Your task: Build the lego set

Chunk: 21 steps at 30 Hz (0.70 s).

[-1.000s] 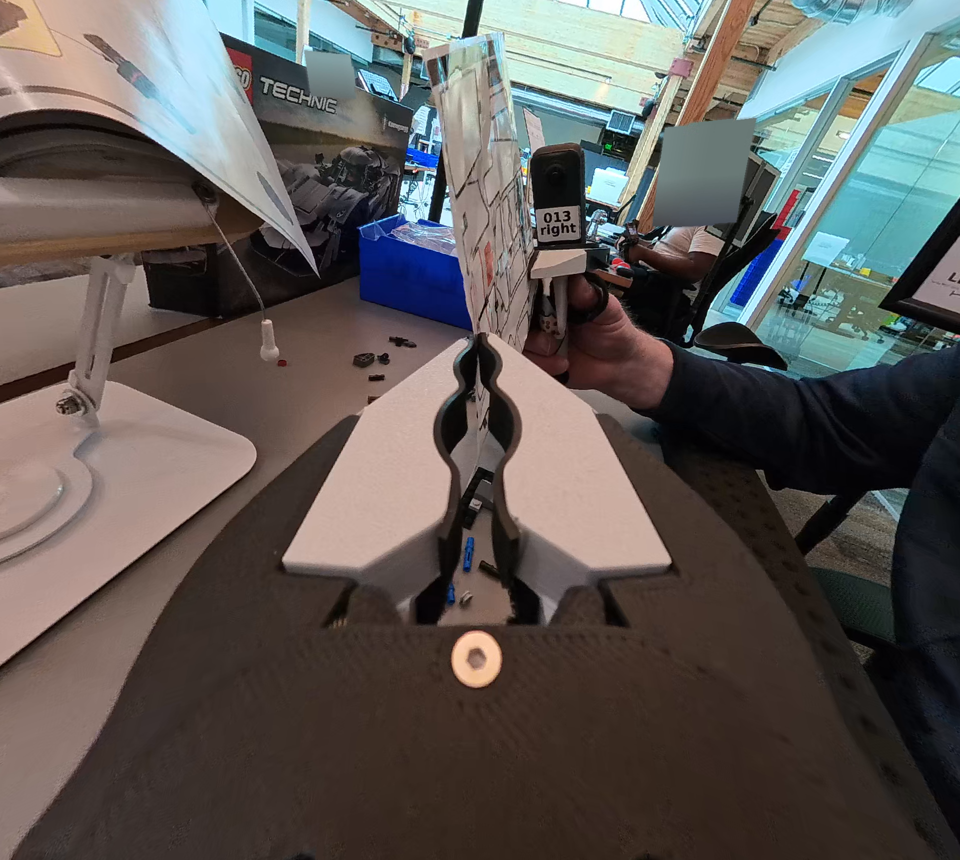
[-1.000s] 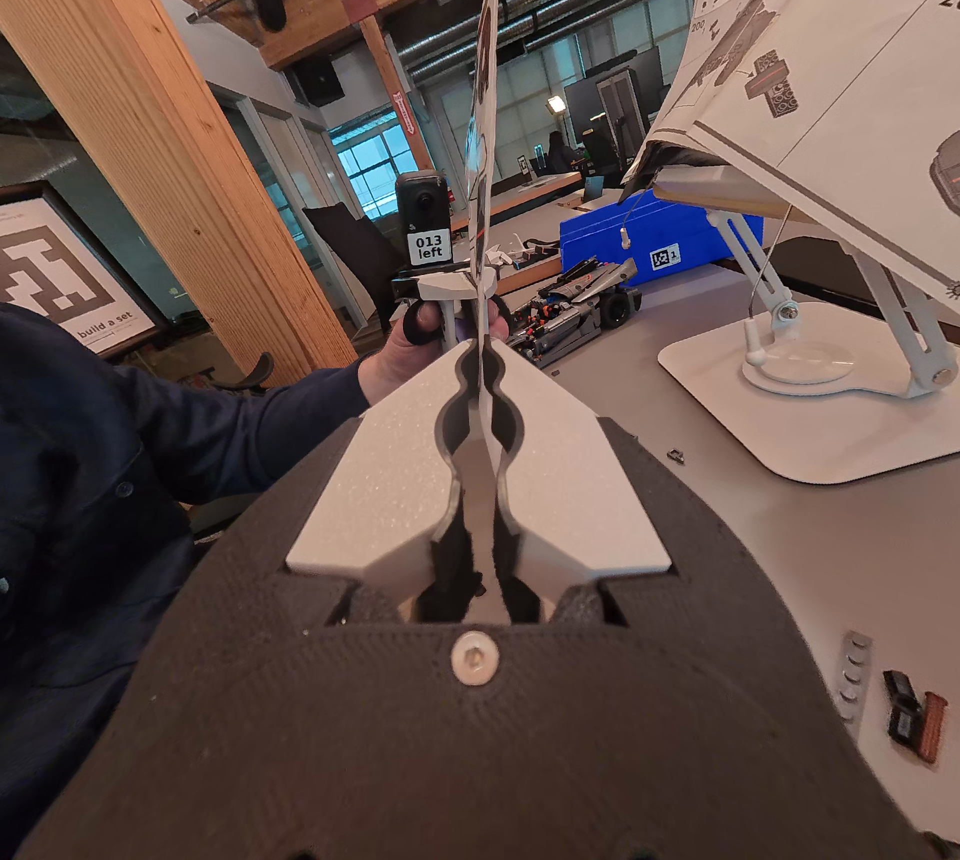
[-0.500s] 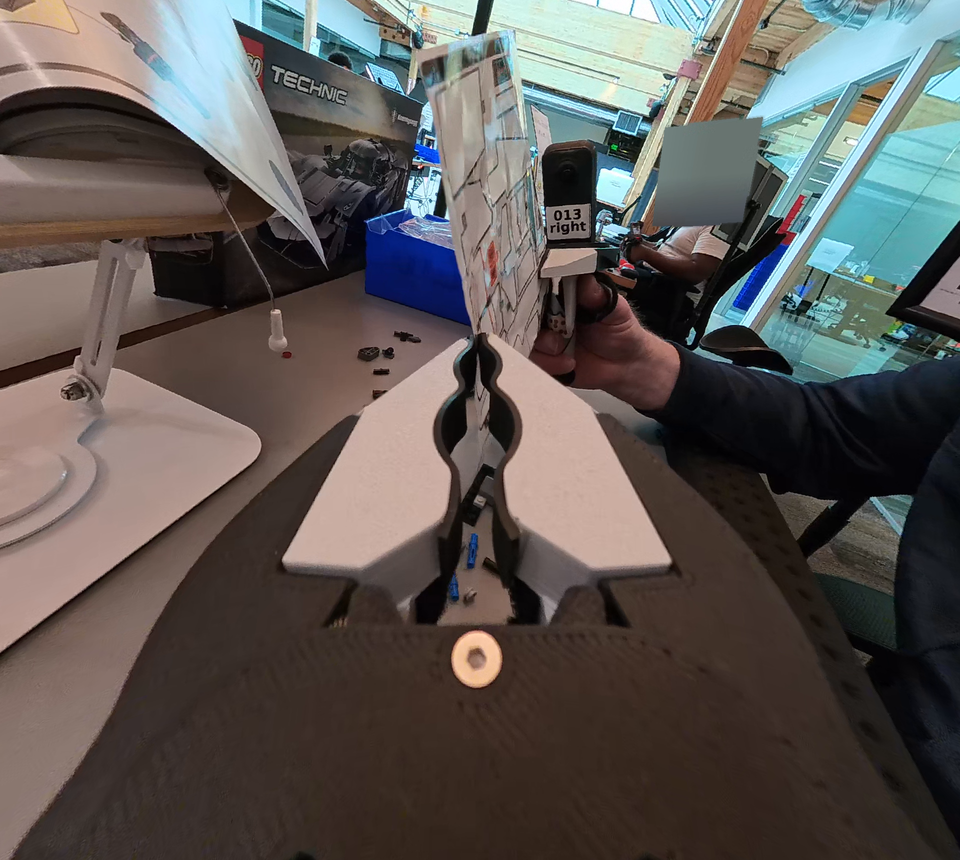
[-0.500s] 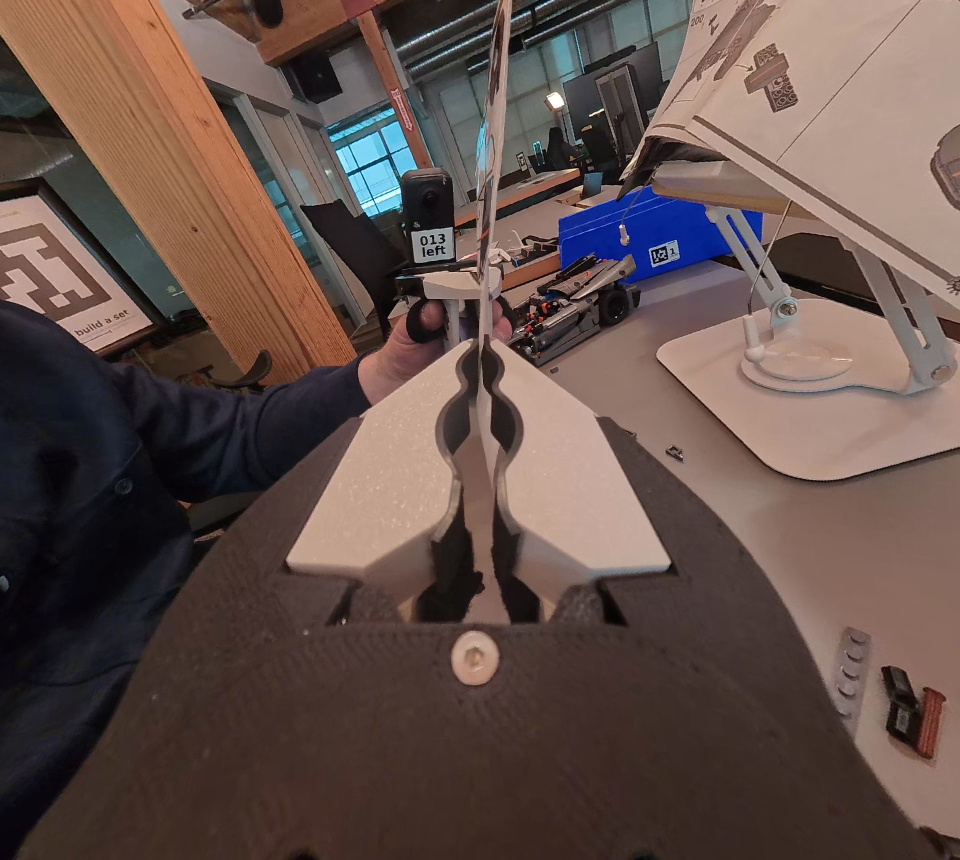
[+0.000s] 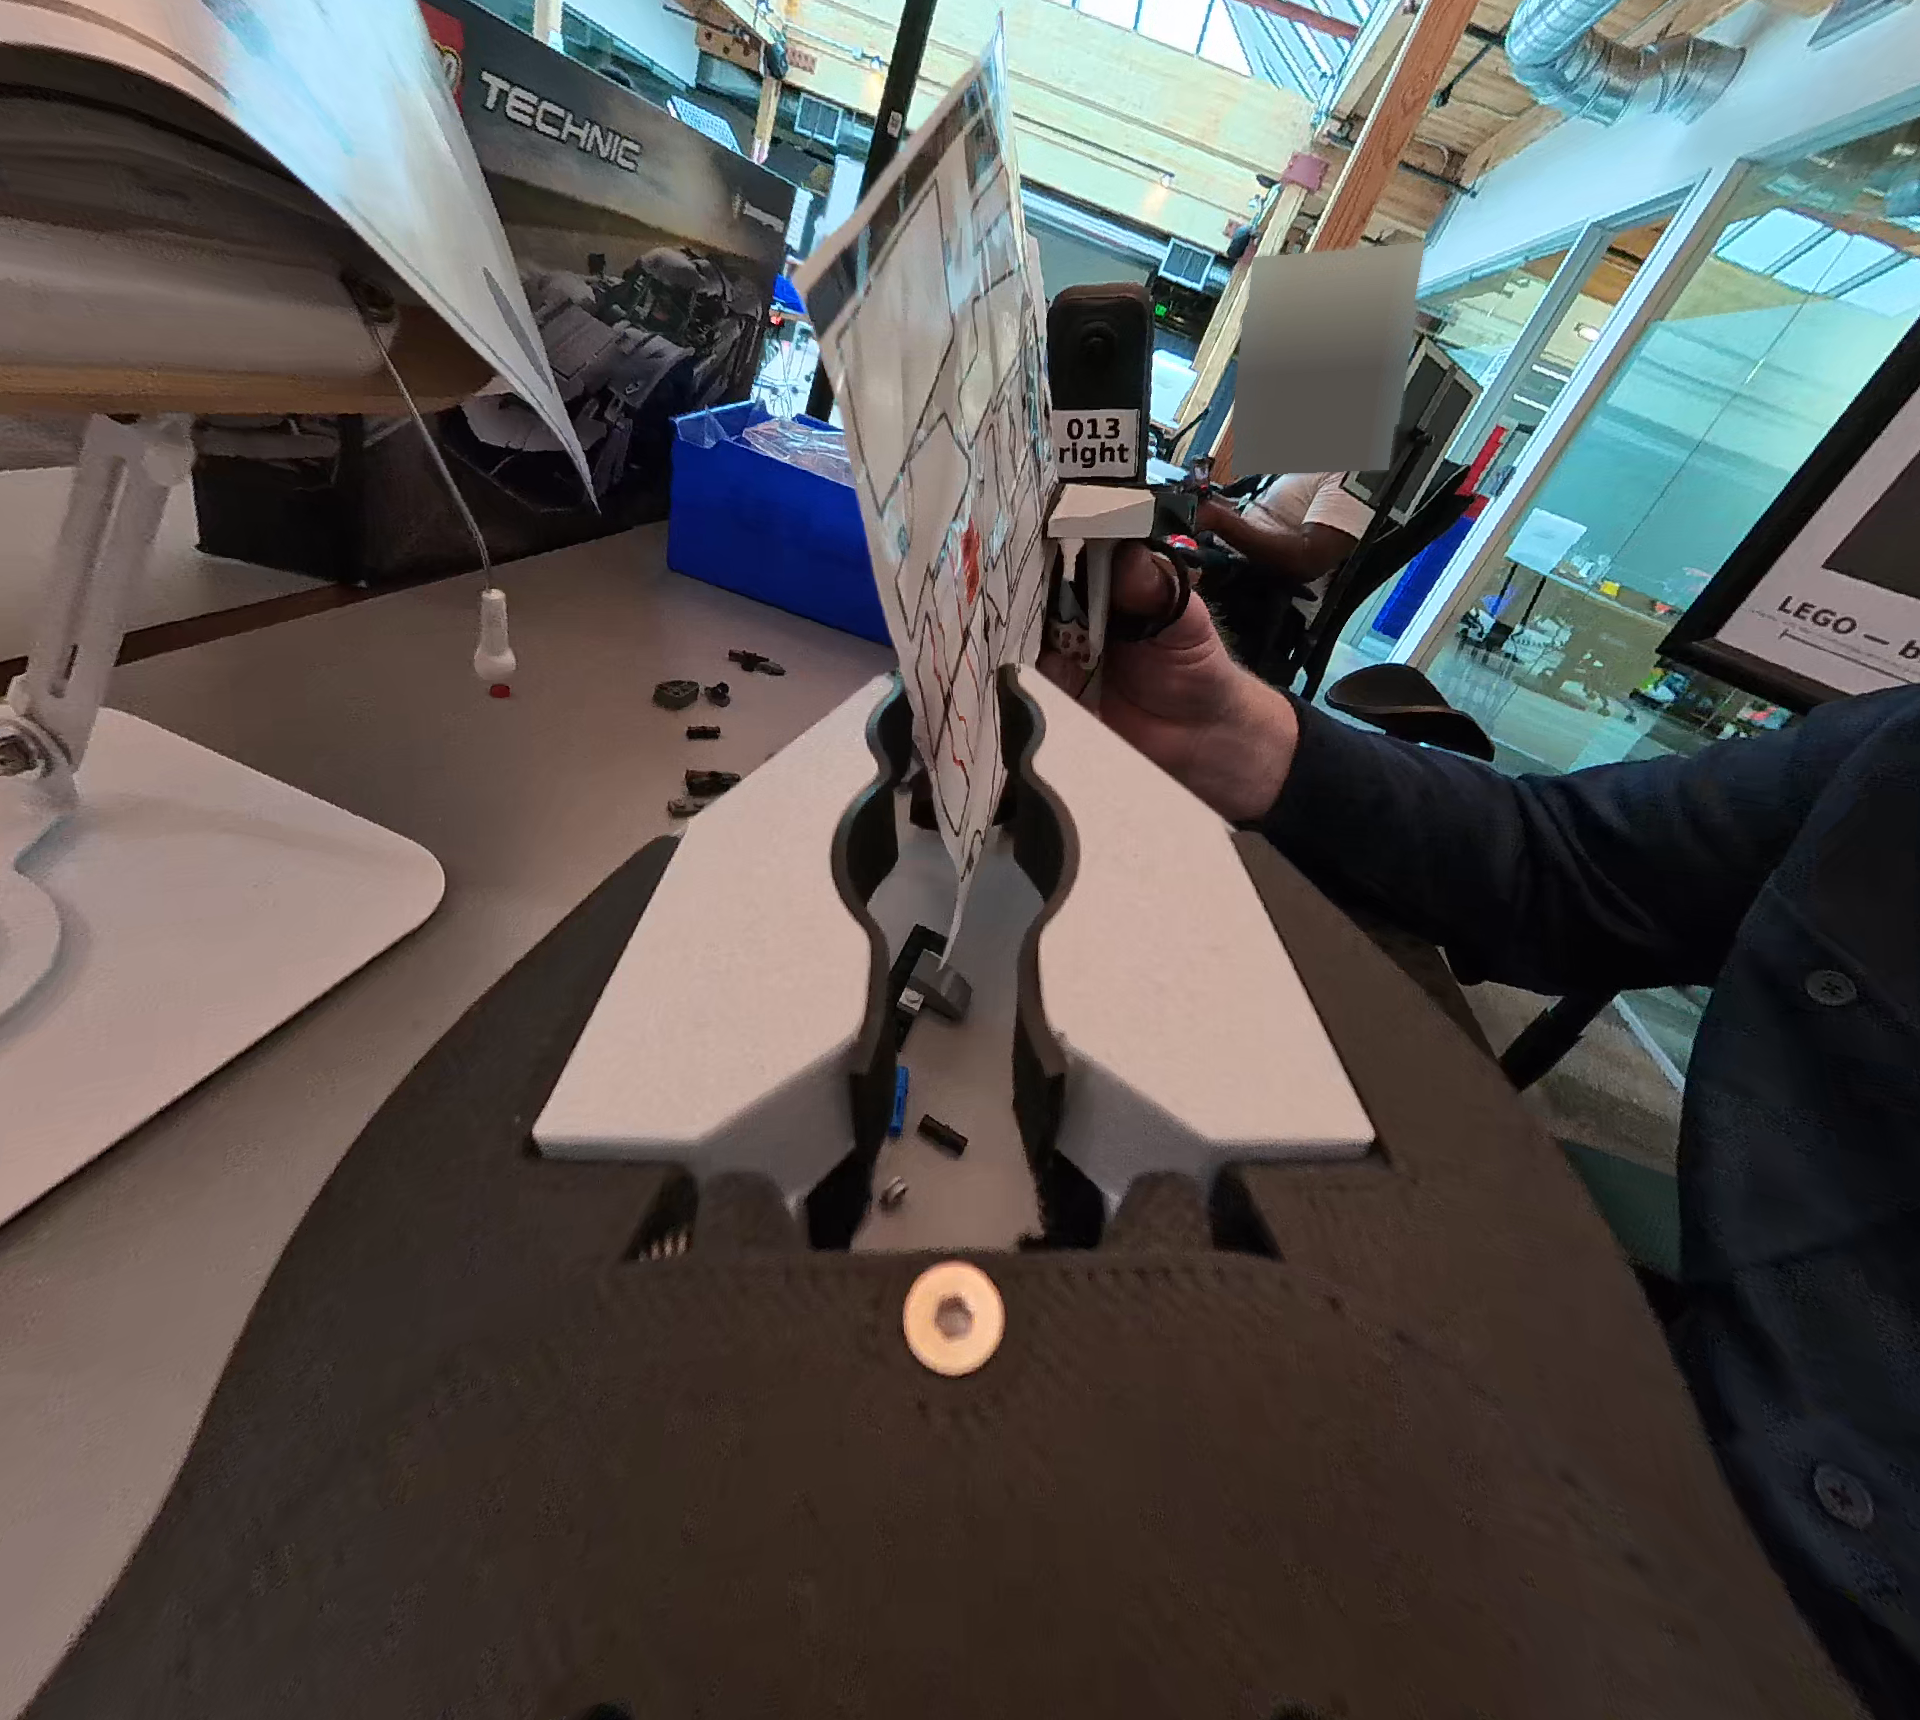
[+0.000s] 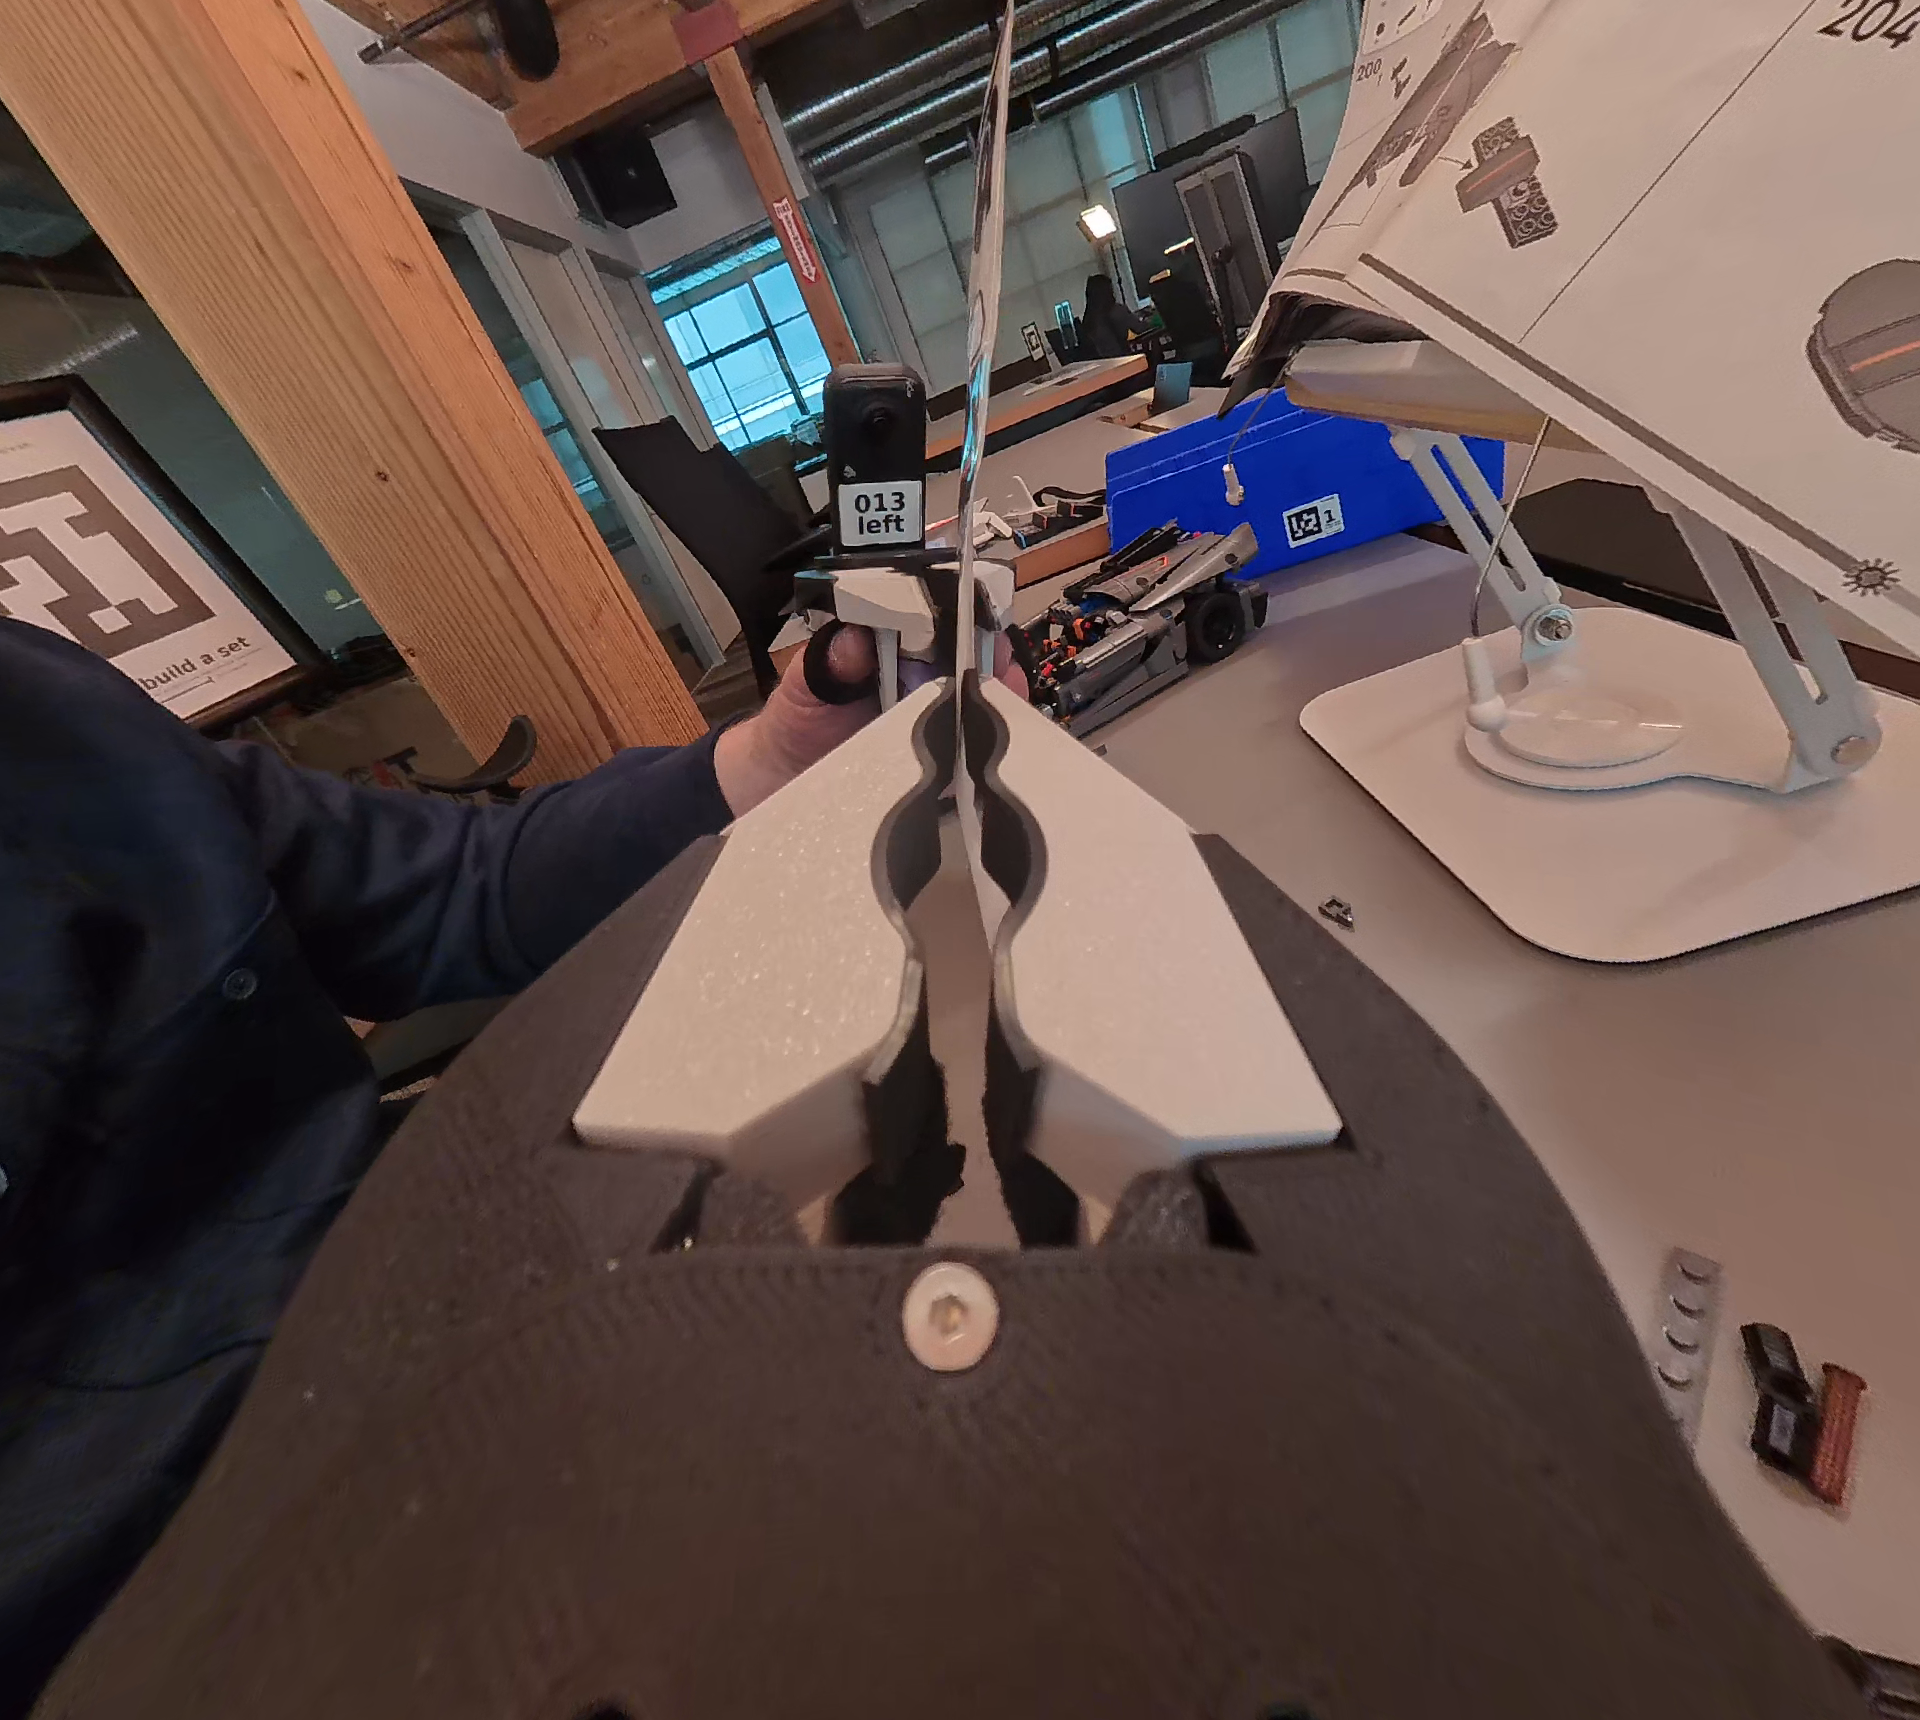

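Left wrist view takes in a grey tabletop point(image 5: 582, 735) under timber beams and a skylight, with glass-walled offices to the right; a white book stand point(image 5: 156, 891) sits at the left edge holding an open instruction booklet point(image 5: 260, 8); behind it, against the far edge, leans a dark set box point(image 5: 623, 268) with printed branding, and a blue bin point(image 5: 769, 527) stands beside it; small black pieces point(image 5: 696, 714) lie scattered mid-table. Both grippers carry a white printed label on the camera mount. The left gripper point(image 5: 951, 735) stands with its fingers clearly parted, the sticker sheet point(image 5: 951, 444) passing loosely between them, its lower corner hanging free in the gap; tiny blue and black pins point(image 5: 920, 1114) show on the table below. Right wrist view shows the right gripper point(image 6: 961, 714) with fingertips pressed together on the sheet's edge, holding it upright between the two tools; beyond, a partly built grey car model point(image 6: 1143, 610) sits near the far edge before a tagged blue bin; a grey beam point(image 6: 1683, 1327) and brown piece point(image 6: 1834, 1431) lie at the near right edge.
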Tool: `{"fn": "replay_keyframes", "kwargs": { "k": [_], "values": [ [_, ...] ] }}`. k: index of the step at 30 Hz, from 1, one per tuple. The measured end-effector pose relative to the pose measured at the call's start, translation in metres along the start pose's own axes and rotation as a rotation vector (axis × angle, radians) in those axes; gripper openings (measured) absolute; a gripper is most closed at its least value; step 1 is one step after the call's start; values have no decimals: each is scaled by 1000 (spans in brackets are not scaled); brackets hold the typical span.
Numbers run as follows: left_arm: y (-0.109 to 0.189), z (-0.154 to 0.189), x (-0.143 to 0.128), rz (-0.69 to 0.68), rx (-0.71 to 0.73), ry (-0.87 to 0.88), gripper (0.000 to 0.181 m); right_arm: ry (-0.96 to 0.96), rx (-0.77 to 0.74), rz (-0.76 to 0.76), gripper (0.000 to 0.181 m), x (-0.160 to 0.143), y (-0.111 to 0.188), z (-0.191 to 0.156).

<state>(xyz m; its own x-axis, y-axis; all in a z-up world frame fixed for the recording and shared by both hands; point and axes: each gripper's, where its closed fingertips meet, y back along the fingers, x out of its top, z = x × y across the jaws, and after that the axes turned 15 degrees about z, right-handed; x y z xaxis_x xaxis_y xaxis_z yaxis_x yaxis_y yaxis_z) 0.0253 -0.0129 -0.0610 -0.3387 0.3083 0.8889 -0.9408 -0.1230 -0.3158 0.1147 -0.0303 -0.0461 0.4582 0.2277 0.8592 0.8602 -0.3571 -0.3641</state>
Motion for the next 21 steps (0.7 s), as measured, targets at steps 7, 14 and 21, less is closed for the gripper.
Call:
{"fn": "replay_keyframes", "kwargs": {
  "k": [7,14,21],
  "values": [
    [4,-1,10,52,-1,23,13,0,-5,4,0,1,1,1],
    [4,-1,11,54,-5,20,10,-1,-6,3,0,1,1,2],
    [5,-1,12,56,-3,17,6,-1,-6,2,0,0,1,2]
  ]
}}
